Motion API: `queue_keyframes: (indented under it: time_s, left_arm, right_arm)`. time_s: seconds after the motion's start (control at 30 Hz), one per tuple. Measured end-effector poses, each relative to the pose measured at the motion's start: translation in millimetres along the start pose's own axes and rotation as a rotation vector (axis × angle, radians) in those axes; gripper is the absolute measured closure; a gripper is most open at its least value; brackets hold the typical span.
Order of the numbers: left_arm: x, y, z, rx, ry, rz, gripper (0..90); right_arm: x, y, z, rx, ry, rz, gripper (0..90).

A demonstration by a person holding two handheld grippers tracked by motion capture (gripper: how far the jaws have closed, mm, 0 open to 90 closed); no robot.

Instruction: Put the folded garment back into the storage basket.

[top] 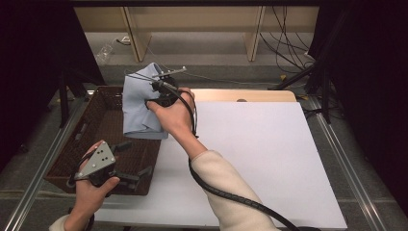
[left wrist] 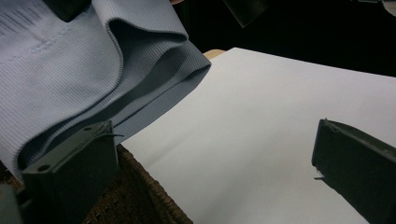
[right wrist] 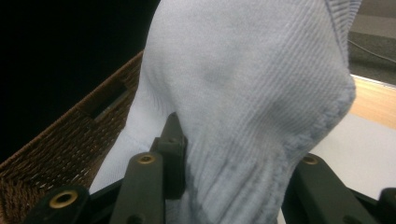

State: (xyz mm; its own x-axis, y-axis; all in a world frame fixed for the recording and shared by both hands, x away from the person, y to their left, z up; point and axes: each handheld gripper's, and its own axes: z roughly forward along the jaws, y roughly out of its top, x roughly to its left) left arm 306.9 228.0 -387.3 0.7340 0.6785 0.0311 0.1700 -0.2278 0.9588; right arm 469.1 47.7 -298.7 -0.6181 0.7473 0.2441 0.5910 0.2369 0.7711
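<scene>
Nearest the person, the left gripper (top: pixel 129 177) hangs over the near right corner of the brown wicker basket (top: pixel 72 154), its jaws standing wide apart with nothing between them; in the left gripper view the two black jaws frame bare white table sheet (left wrist: pixel 261 130), with the basket's woven rim beneath the jaw at the left of that view. Farther off, the right gripper (top: pixel 161 91) is clamped on a pale blue ribbed garment (top: pixel 139 106), held up above the far right edge of the basket so that the cloth drapes down toward the basket's inside and its right rim. The right gripper view shows the knit bunched thickly between the jaws, and how much fabric they really have is hard to tell. The main risk, as I judge it, is that the grip sits on a loose fold, not on a firm edge, so the garment's own weight could draw it out of the jaws and drop it back into the basket. A second risk is the hanging hem (left wrist: pixel 154 88), which lies very close to the wicker: if the cloth is swung right toward the table sheet while low, the ribbing could catch on the woven rim, or drag the light basket along. The open left gripper, if brought in for a second hold, could nip only one layer and leave the piece twisted.
</scene>
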Motion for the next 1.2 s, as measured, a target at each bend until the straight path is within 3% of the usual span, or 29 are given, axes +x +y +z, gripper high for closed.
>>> queue_keyframes:
  time_s: [1.2]
  left_arm:
    - [0.5, 0.5, -0.6, -0.002, 0.003, -0.001, 0.0]
  right_arm:
    - [11.6, 6.9, 9.9, 0.004, 0.011, -0.013, 62.3]
